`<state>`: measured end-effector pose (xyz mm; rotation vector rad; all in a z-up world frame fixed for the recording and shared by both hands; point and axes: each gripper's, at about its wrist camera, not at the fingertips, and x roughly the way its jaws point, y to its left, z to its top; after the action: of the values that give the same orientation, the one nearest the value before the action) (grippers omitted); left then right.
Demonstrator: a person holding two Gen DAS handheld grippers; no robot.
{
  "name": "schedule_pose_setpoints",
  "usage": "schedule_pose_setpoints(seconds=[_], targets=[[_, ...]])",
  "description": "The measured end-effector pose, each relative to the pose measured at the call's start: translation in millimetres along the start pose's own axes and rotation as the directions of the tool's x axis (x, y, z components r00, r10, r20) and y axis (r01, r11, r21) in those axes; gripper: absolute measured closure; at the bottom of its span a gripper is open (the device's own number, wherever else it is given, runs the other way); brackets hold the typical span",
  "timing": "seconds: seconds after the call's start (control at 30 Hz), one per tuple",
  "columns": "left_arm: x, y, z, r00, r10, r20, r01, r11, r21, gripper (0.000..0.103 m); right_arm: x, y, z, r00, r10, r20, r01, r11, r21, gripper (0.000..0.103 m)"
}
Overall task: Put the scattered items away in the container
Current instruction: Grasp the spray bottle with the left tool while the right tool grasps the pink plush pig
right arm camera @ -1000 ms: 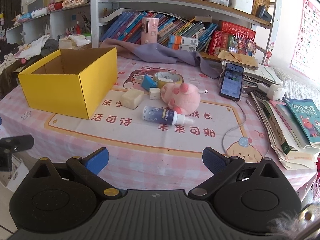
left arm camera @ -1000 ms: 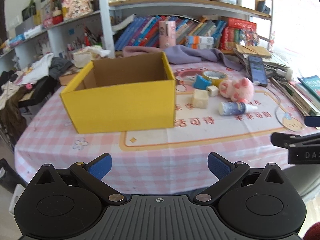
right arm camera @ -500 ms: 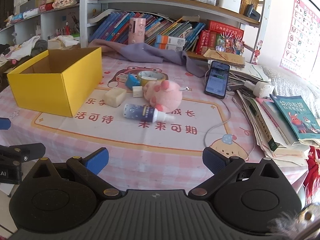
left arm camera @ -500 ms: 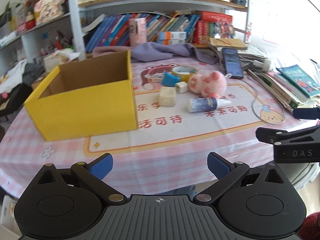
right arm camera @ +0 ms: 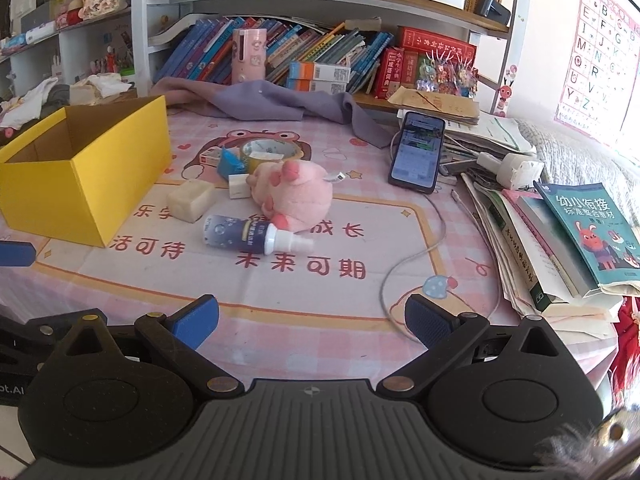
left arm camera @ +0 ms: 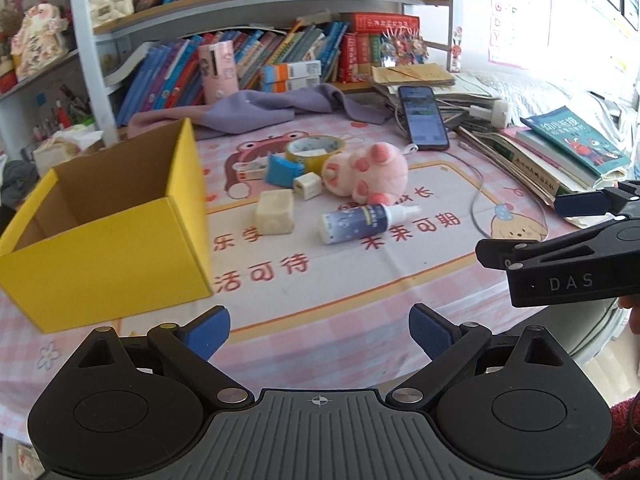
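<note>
Both wrist cameras sit low at the near edge of the pink checked worktop [left arm camera: 320,280], angled down toward the bookshelves, sharing the open yellow cardboard box [right arm camera: 92,184] and the scattered clutter beside it.

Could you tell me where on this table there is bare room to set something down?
The near strip of the mat is bare, between the spray bottle and the table edge. So is the patch between the plush pig and the phone. Crowded: the cluster beside the yellow box, and the book pile at the right edge.
</note>
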<state>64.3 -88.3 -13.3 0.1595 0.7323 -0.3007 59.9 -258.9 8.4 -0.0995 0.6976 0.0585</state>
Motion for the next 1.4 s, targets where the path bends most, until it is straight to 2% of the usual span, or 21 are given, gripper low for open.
schedule_pose_setpoints(seconds=[0.23, 0.7, 0.93, 1.23, 1.4], targets=[[24.4, -12.4, 15.7, 1.000, -0.009, -0.019, 0.009, 1.000, 0.010, 0.007, 24.7, -19.1, 15.2, 1.000, 0.020, -0.014, -0.020, 1.000, -0.015, 0.002], [73.2, -30.3, 53.0, 0.999, 0.037, -0.037, -0.037, 0.999, 0.013, 0.008, 89.3, -47.3, 68.1, 0.987, 0.160, -0.023, -0.161, 0.983, -0.082, 0.002], [96.2, -31.4, 63.1, 0.996, 0.074, -0.059, -0.073, 0.997, 0.007, 0.009, 137.2, -49.3, 93.0, 0.962, 0.258, -0.085, -0.266, 0.959, -0.095, 0.002], [122.6, -35.4, 73.2, 0.991, 0.104, -0.086, -0.100, 0.994, 0.054, 0.009, 189.9, -29.9, 113.0, 0.927, 0.343, -0.151, -0.365, 0.917, -0.161, 0.002], [140.1, -40.8, 80.9, 0.988, 0.091, -0.123, -0.074, 0.988, 0.133, 0.019, 218.0, -21.1, 121.9, 0.906, 0.370, -0.203, -0.406, 0.897, -0.175, 0.005]])
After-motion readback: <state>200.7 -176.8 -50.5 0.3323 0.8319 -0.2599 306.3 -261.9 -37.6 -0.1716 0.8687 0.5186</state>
